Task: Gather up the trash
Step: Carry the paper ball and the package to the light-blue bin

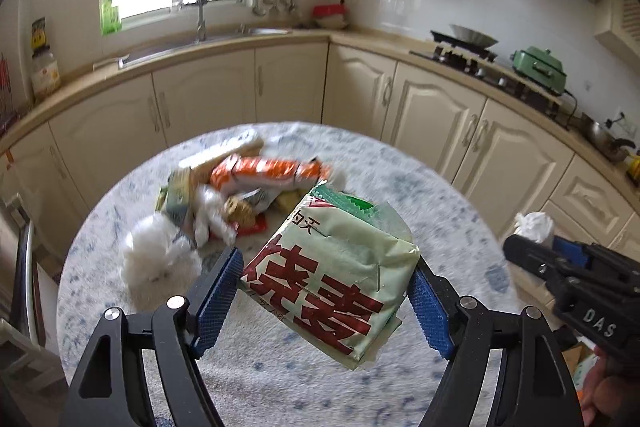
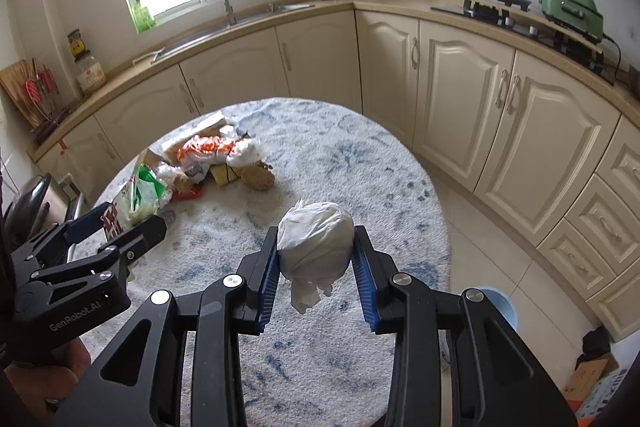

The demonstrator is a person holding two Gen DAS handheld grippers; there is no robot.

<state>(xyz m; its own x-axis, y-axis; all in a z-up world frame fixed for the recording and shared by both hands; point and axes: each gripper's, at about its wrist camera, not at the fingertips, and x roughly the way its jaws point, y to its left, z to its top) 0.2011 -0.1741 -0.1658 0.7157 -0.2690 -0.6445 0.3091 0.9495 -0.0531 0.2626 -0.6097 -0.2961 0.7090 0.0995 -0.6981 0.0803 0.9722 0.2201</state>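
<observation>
My left gripper is shut on a pale green snack packet with big red characters, held tilted above the round white-and-blue rug. My right gripper is shut on a crumpled white wad, also lifted over the rug. A trash pile lies on the rug's far left part: an orange-and-white wrapper, other wrappers, a brown lump. A loose white wad lies near the pile. The right wrist view shows the left gripper at the left with the packet.
Cream cabinets curve round the rug from behind and from the right, with a sink under the window and a stove on the right. A light blue container stands on the tiles at the rug's right edge. Cardboard boxes sit at the lower right.
</observation>
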